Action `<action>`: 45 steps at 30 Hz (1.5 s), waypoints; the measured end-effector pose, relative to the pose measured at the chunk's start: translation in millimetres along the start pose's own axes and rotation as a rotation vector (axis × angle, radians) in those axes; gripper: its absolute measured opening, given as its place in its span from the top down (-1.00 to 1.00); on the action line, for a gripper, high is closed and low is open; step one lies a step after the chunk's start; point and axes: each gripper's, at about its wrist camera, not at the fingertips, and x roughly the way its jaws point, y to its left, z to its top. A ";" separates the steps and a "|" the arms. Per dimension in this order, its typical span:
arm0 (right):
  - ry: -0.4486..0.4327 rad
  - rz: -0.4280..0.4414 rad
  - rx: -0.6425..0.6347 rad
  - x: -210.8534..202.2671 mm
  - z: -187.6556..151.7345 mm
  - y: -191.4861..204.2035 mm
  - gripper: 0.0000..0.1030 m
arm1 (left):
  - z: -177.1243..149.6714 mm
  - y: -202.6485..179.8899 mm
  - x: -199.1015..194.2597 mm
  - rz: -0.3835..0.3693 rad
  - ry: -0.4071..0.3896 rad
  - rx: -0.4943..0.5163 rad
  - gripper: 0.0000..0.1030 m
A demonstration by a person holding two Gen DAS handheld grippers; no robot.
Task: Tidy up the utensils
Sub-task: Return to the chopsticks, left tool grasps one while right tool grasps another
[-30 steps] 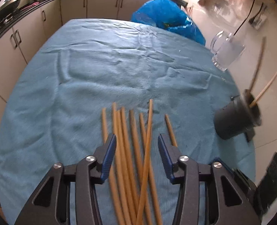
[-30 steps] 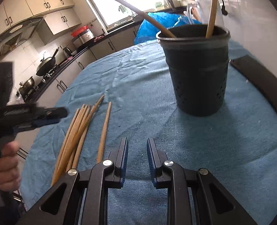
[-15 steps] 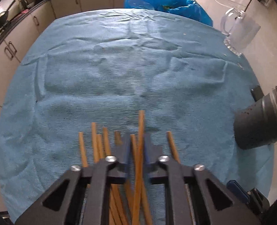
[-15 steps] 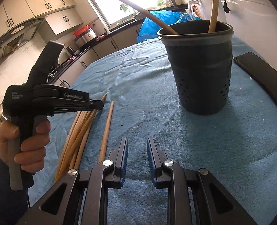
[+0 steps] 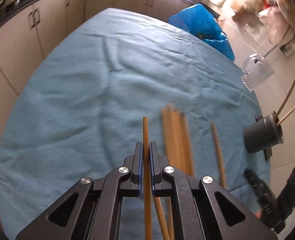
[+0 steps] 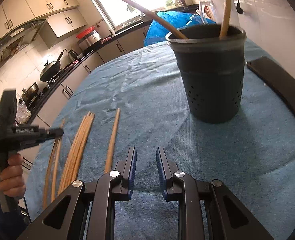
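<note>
Gripping one wooden chopstick (image 5: 145, 132), the left gripper (image 5: 145, 150) has its blue pads pressed tight against it.

To that gripper's right a loose bundle of chopsticks (image 5: 177, 138) lies on the blue cloth (image 5: 87, 92), then a single chopstick (image 5: 217, 150); farther right, the right gripper (image 6: 146, 160) hangs slightly parted and empty, the dark holder (image 6: 211, 80) standing upright just beyond its tips with two sticks inside.

Left gripper (image 5: 146, 150): jaws clamped on one chopstick (image 5: 145, 129).
Loose chopsticks (image 5: 176, 136): on blue cloth (image 5: 87, 92), just right of the jaws.
Dark holder (image 5: 262, 135): far right.
</note>
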 end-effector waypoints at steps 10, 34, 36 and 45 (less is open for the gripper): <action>0.112 0.075 -0.102 11.5 17.4 59.9 0.57 | -6.9 46.5 4.1 -0.083 0.004 -0.089 0.88; 0.338 0.001 -0.045 118.6 65.8 106.7 0.57 | -14.0 62.5 -12.7 -0.164 0.003 -0.100 0.61; 0.353 -0.014 -0.068 130.6 65.5 112.1 0.57 | -14.5 63.2 -13.8 -0.157 0.004 -0.104 0.61; 0.346 -0.210 -0.299 150.5 64.6 140.0 0.81 | -14.6 61.6 -16.8 -0.122 0.011 -0.101 0.61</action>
